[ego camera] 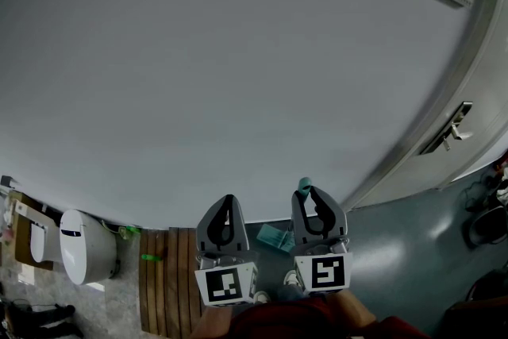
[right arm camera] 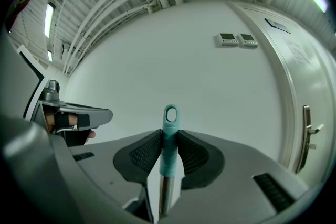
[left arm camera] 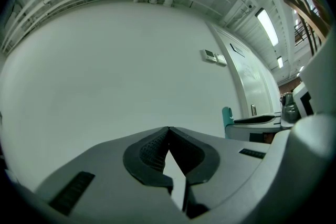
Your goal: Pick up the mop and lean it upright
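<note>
Right tool point(right arm camera: 169, 136) level, clamped on upright teal mop handle point(right arm camera: 169, 157), left tool point(left arm camera: 168, 131) level alongside, jaws together, empty

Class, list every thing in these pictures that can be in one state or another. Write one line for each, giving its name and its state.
left gripper: jaws together, nothing between them.
right gripper: shut on the mop handle.
mop handle: upright, gripped at its teal end.
door: closed.
</note>
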`<state>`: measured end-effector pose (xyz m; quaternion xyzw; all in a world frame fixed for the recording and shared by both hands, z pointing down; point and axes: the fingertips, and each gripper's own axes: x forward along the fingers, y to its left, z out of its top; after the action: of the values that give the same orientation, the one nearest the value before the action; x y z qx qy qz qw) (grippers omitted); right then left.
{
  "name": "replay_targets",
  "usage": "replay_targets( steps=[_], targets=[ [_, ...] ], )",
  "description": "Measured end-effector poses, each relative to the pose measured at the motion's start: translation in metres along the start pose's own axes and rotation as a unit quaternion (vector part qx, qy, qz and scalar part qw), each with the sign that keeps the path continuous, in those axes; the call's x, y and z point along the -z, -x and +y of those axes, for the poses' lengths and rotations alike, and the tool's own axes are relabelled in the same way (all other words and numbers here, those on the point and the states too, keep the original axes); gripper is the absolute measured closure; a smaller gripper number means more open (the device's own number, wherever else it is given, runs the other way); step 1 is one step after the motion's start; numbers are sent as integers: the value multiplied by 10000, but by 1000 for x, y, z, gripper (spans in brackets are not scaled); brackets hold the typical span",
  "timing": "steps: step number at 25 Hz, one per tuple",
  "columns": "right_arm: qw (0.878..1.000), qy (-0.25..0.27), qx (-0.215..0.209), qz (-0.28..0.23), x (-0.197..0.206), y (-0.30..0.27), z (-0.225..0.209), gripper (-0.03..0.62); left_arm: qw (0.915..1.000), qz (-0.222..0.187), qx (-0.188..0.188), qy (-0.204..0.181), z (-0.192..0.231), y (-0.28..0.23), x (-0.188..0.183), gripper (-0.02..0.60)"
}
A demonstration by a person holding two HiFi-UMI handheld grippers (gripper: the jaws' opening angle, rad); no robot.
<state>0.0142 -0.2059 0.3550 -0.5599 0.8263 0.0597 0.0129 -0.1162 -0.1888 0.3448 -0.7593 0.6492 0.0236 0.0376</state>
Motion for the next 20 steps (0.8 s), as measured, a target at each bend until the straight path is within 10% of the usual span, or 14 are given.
replay_targets(
  steps=[20],
  targets=[
    [9956,-123,-60,926,71,5,4,485,10000,-35,47,-36,-8,2,-1,568]
  ],
)
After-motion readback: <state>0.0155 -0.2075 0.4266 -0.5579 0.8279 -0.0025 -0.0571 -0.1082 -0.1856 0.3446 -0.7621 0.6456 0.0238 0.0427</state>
